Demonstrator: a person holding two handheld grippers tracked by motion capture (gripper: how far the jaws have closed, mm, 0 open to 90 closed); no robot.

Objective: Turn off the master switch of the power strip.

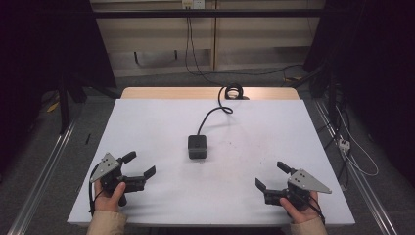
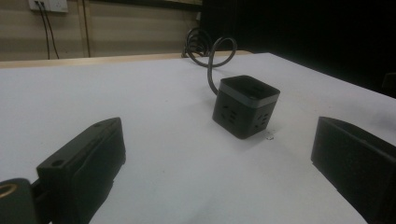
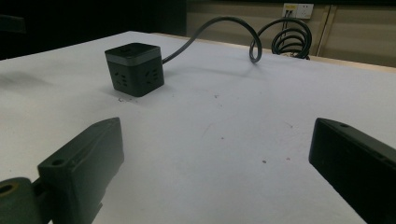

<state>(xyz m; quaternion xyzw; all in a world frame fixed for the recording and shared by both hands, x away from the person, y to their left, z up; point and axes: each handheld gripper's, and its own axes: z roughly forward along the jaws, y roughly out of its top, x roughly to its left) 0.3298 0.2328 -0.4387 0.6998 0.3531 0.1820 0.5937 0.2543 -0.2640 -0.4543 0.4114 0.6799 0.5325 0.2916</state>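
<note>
A black cube-shaped power socket (image 1: 197, 146) sits in the middle of the white table top (image 1: 147, 122), its black cable (image 1: 211, 114) running back to a coil (image 1: 233, 91) at the far edge. My left gripper (image 1: 140, 164) rests at the near left, held by a hand, jaws wide open and empty. At the near right my right gripper (image 1: 272, 175) is likewise open with nothing between its jaws. The socket cube (image 2: 245, 106) stands ahead and right of centre in the left gripper view, and the cube (image 3: 134, 69) lies ahead to the left in the right gripper view.
The wooden table edge (image 1: 171, 92) shows behind the white sheet. Metal rails (image 1: 44, 171) run along both sides of the table on the floor. Loose cables and a plug strip (image 1: 344, 143) lie on the floor at the right. Wall sockets (image 1: 192, 4) are at the back.
</note>
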